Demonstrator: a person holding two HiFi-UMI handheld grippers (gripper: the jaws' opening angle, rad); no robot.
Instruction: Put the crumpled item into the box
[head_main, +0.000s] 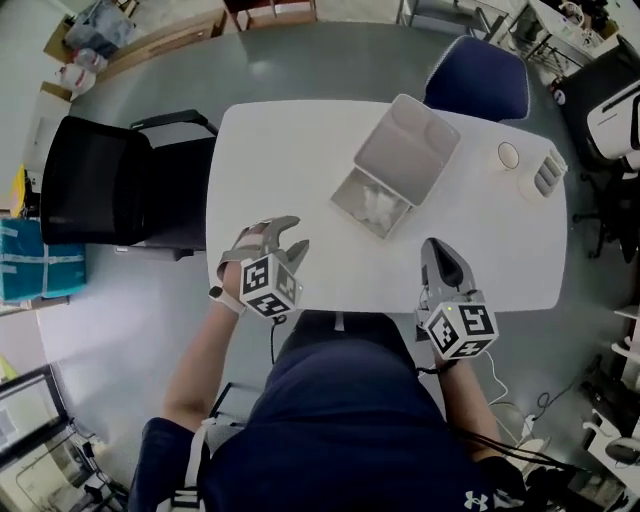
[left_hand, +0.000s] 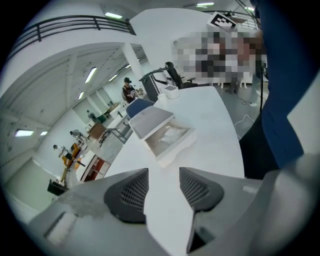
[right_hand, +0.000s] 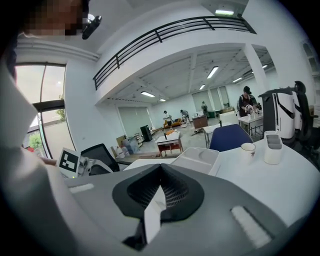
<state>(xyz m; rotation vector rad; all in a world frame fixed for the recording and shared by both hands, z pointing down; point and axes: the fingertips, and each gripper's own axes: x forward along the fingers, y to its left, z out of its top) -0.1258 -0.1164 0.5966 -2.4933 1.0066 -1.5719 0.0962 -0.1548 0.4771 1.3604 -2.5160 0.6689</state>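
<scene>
A white box (head_main: 351, 199) stands on the white table (head_main: 270, 150), its lid (head_main: 408, 148) swung back. The crumpled white item (head_main: 380, 205) lies inside the box. My left gripper (head_main: 293, 232) hovers at the table's near left edge, open, with nothing between its fingers. In the left gripper view the box (left_hand: 186, 141) and the crumpled item (left_hand: 171, 135) lie ahead of the open left gripper (left_hand: 164, 186). My right gripper (head_main: 441, 247) rests near the front edge, right of the box, shut and empty. The right gripper view shows the right gripper (right_hand: 160, 175) with its pads together and the lid (right_hand: 197, 159) beyond.
A white cup (head_main: 509, 155) and a white slotted holder (head_main: 545, 172) sit at the table's far right. A blue chair (head_main: 480, 78) stands behind the table, and a black chair (head_main: 100, 180) stands to the left. My torso is against the near edge.
</scene>
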